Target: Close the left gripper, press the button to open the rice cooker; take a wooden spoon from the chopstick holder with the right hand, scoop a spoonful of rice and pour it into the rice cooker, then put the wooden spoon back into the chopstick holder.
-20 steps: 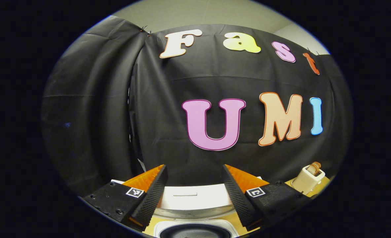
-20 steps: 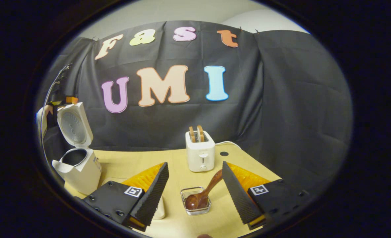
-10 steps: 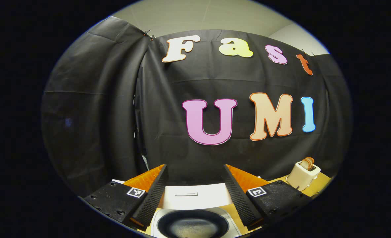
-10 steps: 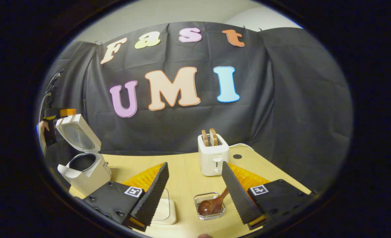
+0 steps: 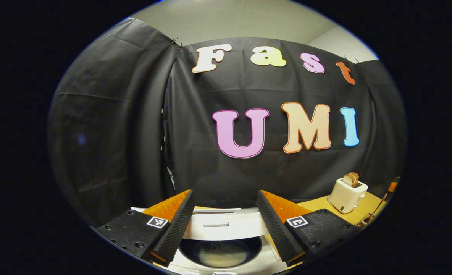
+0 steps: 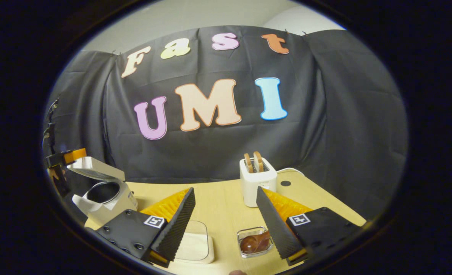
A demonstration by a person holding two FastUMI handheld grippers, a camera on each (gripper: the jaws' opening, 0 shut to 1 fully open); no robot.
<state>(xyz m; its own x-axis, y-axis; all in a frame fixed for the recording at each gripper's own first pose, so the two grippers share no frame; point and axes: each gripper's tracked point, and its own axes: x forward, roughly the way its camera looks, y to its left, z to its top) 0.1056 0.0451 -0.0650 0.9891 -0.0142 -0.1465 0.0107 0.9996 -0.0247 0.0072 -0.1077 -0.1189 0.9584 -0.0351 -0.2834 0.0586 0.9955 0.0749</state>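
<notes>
Far left of the right tongs (image 6: 226, 223), the white plastic rice cooker (image 6: 107, 198) stands on the pale wooden table (image 6: 222, 194) with its lid (image 6: 96, 169) tipped up and the dark pot mouth exposed. The left tongs (image 5: 224, 223) hang right over that pot, fingers spread wide and gripping nothing — the dark inner bowl (image 5: 220, 252) sits just below and between them, the raised lid straight ahead.

Nearer, just beside the right tongs' left finger (image 6: 178, 225), lies a flat, pale rounded-square container (image 6: 195, 244); what it holds cannot be made out. Between the fingers and farther off stands a white two-slot toaster (image 6: 257, 179) with brown bread slices poking out.

Touching the view of the right finger (image 6: 273, 225) sits a small clear glass holder (image 6: 254, 242) with the dark brown wooden spoon (image 6: 254, 243) lying in it, bowl end showing, handle hidden behind that finger. The right tongs are spread wide too, holding nothing.

The spoon is likely light, rigid and smooth-finished — a pinch on the handle's middle, squarely across its width, should stop it twisting. The glass holder looks light and could slide or tip if the spoon drags its rim.
</notes>
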